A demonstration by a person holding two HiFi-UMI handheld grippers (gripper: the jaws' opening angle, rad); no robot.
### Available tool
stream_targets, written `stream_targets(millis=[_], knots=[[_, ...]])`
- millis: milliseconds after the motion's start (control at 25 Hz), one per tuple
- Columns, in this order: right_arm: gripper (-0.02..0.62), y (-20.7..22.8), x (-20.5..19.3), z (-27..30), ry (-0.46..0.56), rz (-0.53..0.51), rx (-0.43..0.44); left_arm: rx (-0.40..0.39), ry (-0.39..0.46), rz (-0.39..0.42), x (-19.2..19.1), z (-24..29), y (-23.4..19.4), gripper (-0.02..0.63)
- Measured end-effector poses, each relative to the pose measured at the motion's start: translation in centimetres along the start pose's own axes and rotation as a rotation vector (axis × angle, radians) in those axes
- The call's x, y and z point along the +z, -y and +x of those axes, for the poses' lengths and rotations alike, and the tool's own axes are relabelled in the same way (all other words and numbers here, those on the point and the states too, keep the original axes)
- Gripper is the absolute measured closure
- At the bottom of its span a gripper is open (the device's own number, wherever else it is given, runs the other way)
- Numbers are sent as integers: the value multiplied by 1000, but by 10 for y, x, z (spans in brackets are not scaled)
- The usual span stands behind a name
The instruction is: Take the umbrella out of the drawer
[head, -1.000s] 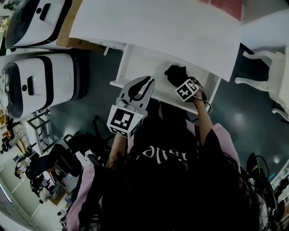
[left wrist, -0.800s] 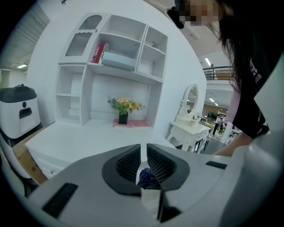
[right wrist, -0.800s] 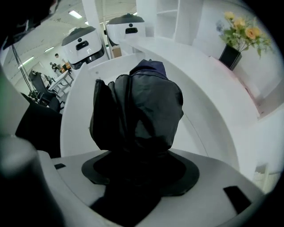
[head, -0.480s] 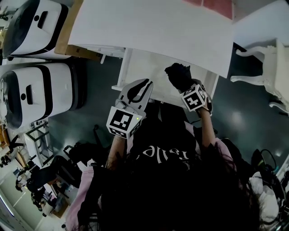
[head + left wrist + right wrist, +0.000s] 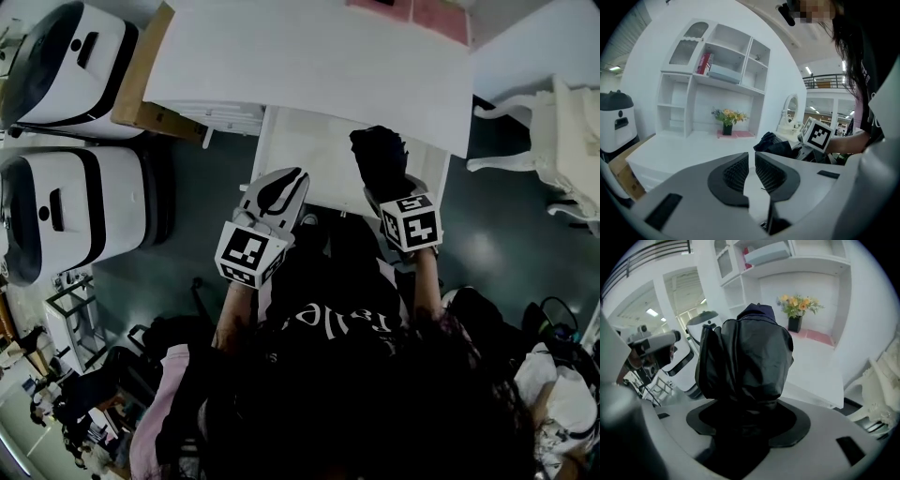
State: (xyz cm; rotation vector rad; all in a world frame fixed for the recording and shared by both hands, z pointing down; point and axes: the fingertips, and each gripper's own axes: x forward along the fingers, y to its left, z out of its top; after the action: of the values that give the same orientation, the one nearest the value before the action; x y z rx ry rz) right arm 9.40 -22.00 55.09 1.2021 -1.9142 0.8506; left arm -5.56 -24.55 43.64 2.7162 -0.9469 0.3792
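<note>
At the far left of the head view two white-and-black appliances (image 5: 70, 197) stand on the dark floor, with a cardboard box (image 5: 139, 86) tucked against the white desk (image 5: 309, 56).

The left gripper (image 5: 289, 178) hovers at the near-left edge of the open drawer (image 5: 309, 150). In its own view the left gripper (image 5: 751, 159) has its ribbed pads (image 5: 736, 171) drawn almost together, only a thin slit between them, with nothing caught there and nothing touched.

To its right, the folded black umbrella (image 5: 377, 157) overlaps the right part of the drawer in the head view. The right gripper (image 5: 382, 195) is clamped on its lower end. In the right gripper view the umbrella (image 5: 745, 357) rises straight up out of the right gripper (image 5: 745, 416), its crumpled fabric filling the space between the jaws. Behind it are the desk top, the shelf unit and a vase of flowers (image 5: 798, 305). Whether its lower end has cleared the drawer wall cannot be made out.

At the far right stands a white chair (image 5: 562, 122).
</note>
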Motion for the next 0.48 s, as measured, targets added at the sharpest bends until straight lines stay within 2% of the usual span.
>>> stream_targets(millis=[280,480], knots=[[314,-42,13,-32,128,214,-4,-74,14,28,-5,-29,-4,569],[313,-71,2,-53,171,277,-53,-139,26,22,-19,-53,-1,569]])
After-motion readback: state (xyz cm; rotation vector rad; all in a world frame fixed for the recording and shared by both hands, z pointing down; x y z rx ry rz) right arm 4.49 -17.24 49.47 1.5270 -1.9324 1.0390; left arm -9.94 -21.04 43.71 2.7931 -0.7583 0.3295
